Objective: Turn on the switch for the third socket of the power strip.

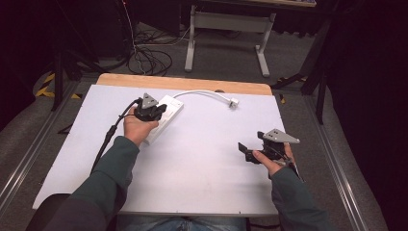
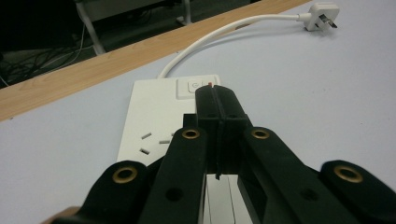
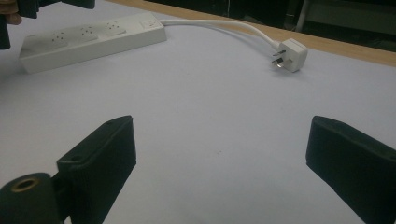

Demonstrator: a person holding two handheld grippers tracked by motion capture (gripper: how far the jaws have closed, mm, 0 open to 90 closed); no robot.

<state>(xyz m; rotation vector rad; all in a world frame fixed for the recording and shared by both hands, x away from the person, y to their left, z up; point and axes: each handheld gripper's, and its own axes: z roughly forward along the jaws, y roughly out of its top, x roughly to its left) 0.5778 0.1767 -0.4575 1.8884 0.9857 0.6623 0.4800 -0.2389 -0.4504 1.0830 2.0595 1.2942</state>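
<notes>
Under the left gripper [image 1: 155,111], at the table's [image 1: 202,163] far-left part, lies the white plastic power strip [image 1: 166,117]; its near end is hidden by the black jaws, pressed together w/ nothing between them, tips over the strip's switch [image 2: 193,87] at the cable end. From that end a smooth white cable [image 2: 219,32] curves along the wooden far edge to a blocky plug [image 3: 290,55], lying flat, prongs barely legible. Right gripper [image 1: 250,153] hovers near the table's right side, well apart from the strip, matte jaws wide apart & empty, tips cut off in the right gripper view.
</notes>
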